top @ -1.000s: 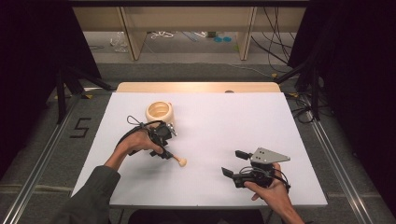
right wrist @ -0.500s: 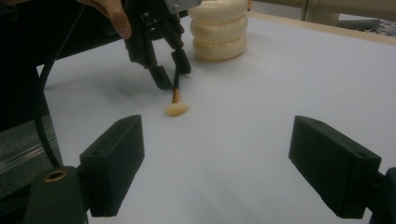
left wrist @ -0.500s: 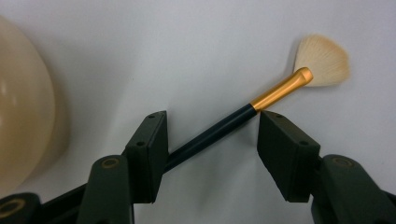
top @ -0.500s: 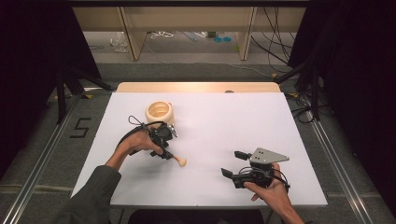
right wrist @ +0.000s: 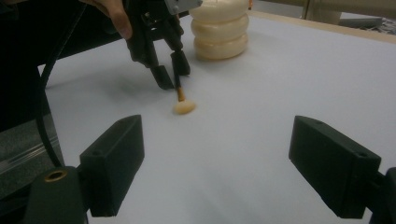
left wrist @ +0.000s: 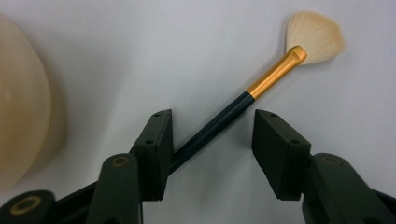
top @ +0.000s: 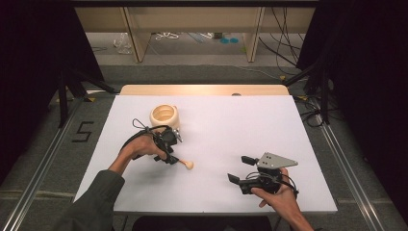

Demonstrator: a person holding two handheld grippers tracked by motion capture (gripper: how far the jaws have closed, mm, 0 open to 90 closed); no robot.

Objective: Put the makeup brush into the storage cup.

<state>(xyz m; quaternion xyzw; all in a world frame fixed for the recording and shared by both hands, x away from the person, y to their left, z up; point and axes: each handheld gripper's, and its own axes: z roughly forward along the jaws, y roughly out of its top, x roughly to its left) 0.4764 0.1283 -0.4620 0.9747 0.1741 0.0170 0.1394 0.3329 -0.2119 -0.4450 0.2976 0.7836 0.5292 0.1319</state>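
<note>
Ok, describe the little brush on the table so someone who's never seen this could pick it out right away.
Start at the white table and find the cream ribbed holder near its far left. Just in front, the left gripper stands open around the brush, which lies flat. It is the one slim thing there: dark handle, gold ferrule, pale fan of bristles.

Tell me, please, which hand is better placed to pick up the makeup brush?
The left. Its tongs are open astride the brush handle, which lies between the jaws on the table. The right tongs are open too, but well away from the brush.
</note>
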